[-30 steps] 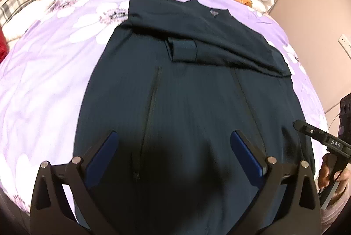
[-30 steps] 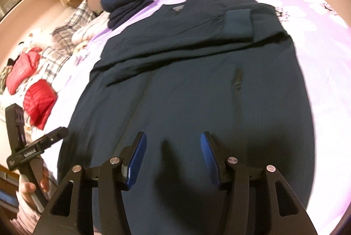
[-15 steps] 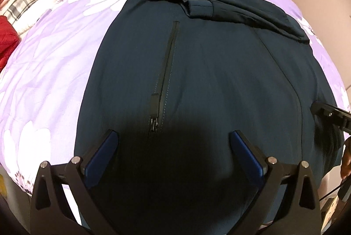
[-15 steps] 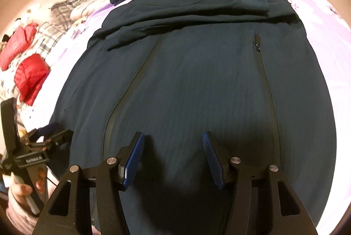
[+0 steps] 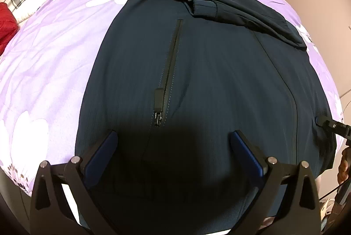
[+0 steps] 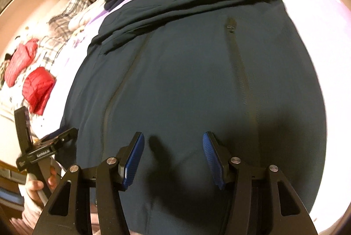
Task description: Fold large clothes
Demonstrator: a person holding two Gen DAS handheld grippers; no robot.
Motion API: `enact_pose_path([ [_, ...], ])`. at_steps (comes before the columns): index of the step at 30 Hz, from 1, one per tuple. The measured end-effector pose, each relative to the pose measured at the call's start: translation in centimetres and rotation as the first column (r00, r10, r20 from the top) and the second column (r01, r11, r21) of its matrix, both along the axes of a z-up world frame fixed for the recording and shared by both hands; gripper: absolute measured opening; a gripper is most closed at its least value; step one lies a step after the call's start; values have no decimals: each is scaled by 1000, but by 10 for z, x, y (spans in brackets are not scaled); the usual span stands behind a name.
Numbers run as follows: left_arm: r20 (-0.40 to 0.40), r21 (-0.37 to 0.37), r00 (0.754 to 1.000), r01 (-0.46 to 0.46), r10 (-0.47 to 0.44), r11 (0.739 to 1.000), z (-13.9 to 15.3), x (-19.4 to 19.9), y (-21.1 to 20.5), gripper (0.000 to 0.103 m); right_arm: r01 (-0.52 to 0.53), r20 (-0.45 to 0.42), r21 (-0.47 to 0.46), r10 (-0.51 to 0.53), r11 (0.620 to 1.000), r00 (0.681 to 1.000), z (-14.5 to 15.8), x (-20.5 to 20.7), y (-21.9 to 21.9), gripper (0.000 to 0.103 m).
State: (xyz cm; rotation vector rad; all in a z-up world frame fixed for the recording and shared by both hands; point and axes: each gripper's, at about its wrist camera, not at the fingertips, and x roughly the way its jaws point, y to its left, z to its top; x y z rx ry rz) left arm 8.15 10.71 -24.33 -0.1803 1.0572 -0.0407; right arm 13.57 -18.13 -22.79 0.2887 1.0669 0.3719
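A dark jacket is spread flat on a purple bed, sleeves folded across the chest. The left tool is held wide above the hem, nothing between its jaws. The right tool is half open, also empty. If only the top layer is pinched, the fold could come out crooked. A lopsided lift could also slide the sleeves loose.
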Motion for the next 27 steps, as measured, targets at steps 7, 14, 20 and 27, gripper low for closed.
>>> enact_pose_path([
  [7,0,-68,999,-34,34,997,1,-1,7,103,55,-24,41,-54,998,998,-1,-6,-15,55],
  [14,11,-189,1000,-14,16,982,5,-4,22,103,87,-35,52,-85,995,996,1,-12,-33,55],
  [20,56,-282,995,-68,87,957,26,-21,44,103,140,-15,20,-140,990,990,13,-19,-48,55],
  [27,166,-316,974,-96,154,944,62,-50,92,103,233,33,46,-234,972,972,27,-25,-88,56],
])
